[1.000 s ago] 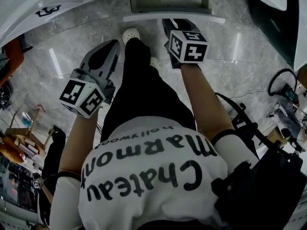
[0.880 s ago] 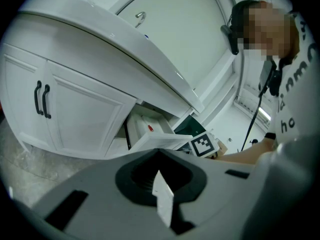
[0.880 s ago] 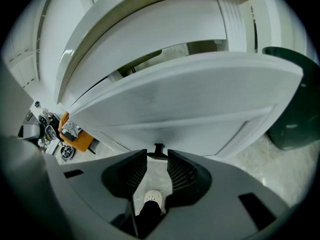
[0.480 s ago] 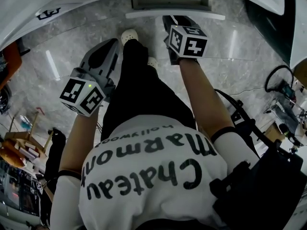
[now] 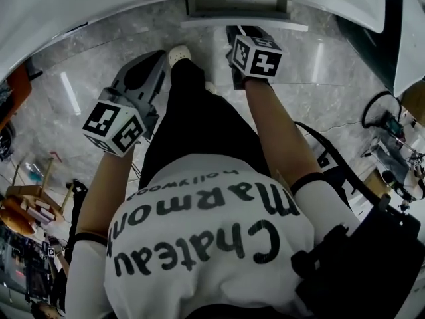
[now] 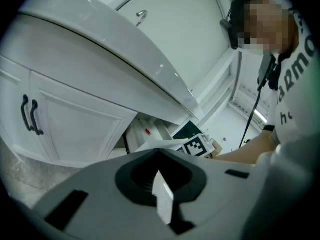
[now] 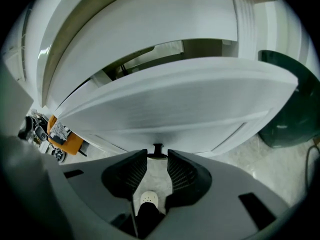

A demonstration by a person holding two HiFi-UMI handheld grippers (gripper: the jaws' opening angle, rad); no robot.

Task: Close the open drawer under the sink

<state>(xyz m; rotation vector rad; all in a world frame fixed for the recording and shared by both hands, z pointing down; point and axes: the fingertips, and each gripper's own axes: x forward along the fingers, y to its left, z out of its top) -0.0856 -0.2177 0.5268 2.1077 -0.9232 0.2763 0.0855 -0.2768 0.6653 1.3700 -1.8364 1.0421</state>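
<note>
Head view has the drawer (image 5: pixel 237 6) at 12 o'clock, sticking out a little from under the white counter (image 5: pixel 80 5). The right gripper (image 5: pixel 242 30) is at its front panel, jaws a narrow gap apart and holding nothing, with the small dark handle (image 7: pixel 158 151) just at their tips. The left gripper (image 5: pixel 154 60) hangs at 10 o'clock over the marble floor (image 5: pixel 73 85), jaws together and empty, well apart from the drawer

Your head view is evenly lit, with glare streaks on the polished floor (image 5: pixel 70 92) left and right. All three views bow and darken at the edges. In both gripper views the near foreground is soft, the white drawer front (image 7: pixel 165 104) bright.
</note>
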